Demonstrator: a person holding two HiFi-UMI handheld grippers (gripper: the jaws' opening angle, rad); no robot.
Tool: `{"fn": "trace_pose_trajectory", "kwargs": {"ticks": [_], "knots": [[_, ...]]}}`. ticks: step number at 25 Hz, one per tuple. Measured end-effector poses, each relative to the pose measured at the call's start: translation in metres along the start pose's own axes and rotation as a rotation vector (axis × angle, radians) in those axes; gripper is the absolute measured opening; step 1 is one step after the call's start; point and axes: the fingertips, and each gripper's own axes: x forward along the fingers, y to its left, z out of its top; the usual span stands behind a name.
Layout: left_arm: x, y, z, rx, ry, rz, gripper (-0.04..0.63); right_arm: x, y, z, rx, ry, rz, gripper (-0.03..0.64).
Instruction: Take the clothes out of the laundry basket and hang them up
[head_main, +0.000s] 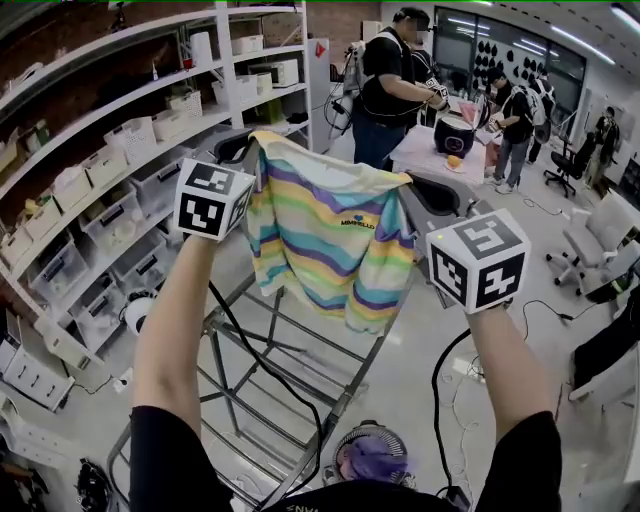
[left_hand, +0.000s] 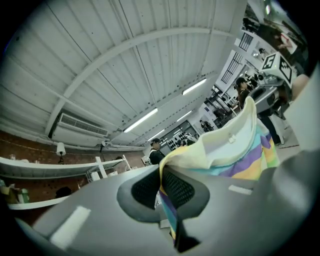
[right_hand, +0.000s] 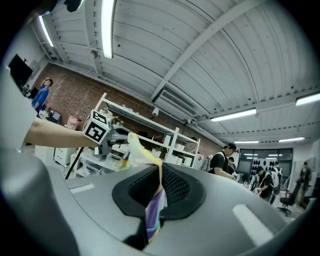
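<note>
A pastel striped shirt (head_main: 330, 235) hangs spread out between my two grippers, over a metal drying rack (head_main: 262, 372). My left gripper (head_main: 254, 148) is shut on the shirt's upper left corner. My right gripper (head_main: 413, 184) is shut on the upper right corner. In the left gripper view the striped cloth (left_hand: 235, 150) runs out of the closed left gripper (left_hand: 163, 189) toward the right. In the right gripper view a fold of the shirt (right_hand: 152, 212) is pinched in the right gripper (right_hand: 160, 186). The laundry basket (head_main: 352, 437) sits low at the front, with purple cloth (head_main: 374, 460) in it.
White shelves (head_main: 130, 130) with storage bins line the left side. Several people stand at a table (head_main: 432, 150) behind the shirt. An office chair (head_main: 598, 245) is at the right. Black cables (head_main: 440, 385) trail over the floor.
</note>
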Motion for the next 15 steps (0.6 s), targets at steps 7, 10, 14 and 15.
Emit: {"fn": "trace_pose_trajectory", "kwargs": {"ticks": [7, 10, 14, 15], "knots": [[-0.024, -0.016, -0.083, -0.05, 0.046, -0.038, 0.011, 0.018, 0.031, -0.071, 0.107, 0.082, 0.063, 0.015], [-0.033, -0.033, -0.115, -0.036, 0.087, -0.067, 0.011, 0.02, 0.043, -0.101, 0.155, 0.11, 0.088, 0.015], [-0.047, -0.057, -0.15, 0.015, 0.149, -0.106, 0.012, 0.013, 0.063, -0.135, 0.215, 0.132, 0.13, 0.015], [-0.053, -0.062, -0.159, 0.025, 0.17, -0.111, 0.012, 0.011, 0.069, -0.143, 0.235, 0.137, 0.146, 0.015]]}}
